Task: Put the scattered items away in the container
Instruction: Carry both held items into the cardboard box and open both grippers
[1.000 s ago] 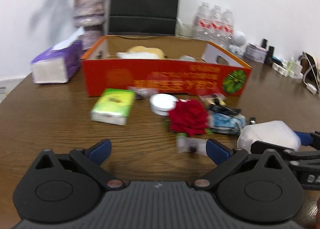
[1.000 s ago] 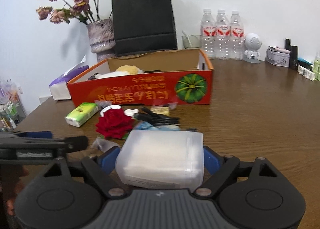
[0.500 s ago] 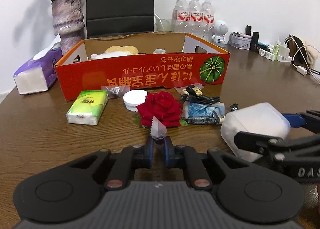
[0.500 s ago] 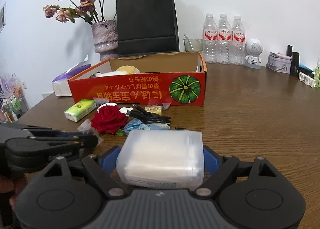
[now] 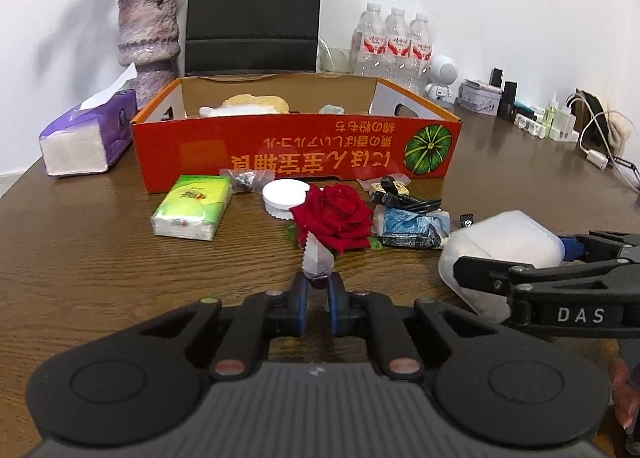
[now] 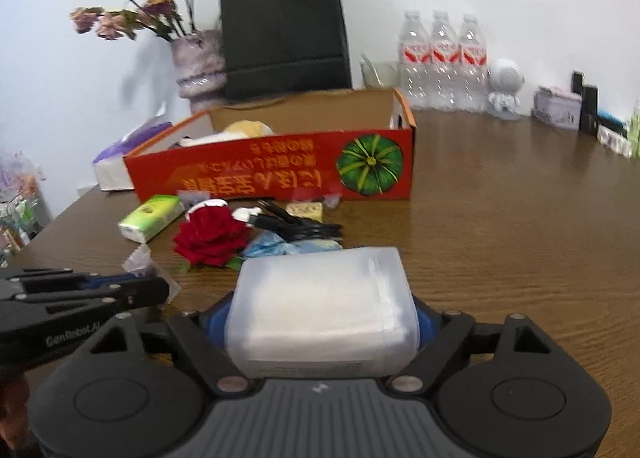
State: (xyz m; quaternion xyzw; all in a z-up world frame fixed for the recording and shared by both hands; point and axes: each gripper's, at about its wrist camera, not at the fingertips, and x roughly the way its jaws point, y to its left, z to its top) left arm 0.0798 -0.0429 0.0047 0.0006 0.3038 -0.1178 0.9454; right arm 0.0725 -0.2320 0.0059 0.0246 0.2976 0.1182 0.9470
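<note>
Two tongs (image 5: 318, 290) (image 6: 320, 322) clenched: left on sachet (image 5: 316, 256); right on tub (image 6: 322, 306) | rose (image 5: 334, 219) before box (image 5: 296, 149)

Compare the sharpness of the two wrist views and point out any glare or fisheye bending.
Left wrist view: sharp; the box lettering reads crisply, with a faint sheen on the table; dark corners and bent edges from the fisheye. Right wrist view: softer throughout, with the box lettering smeared and the rose fuzzy.

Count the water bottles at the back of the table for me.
3. They stand side by side against the wall behind the box's right end: left bottle, middle bottle, right bottle. The black bag or box may hide more.
</note>
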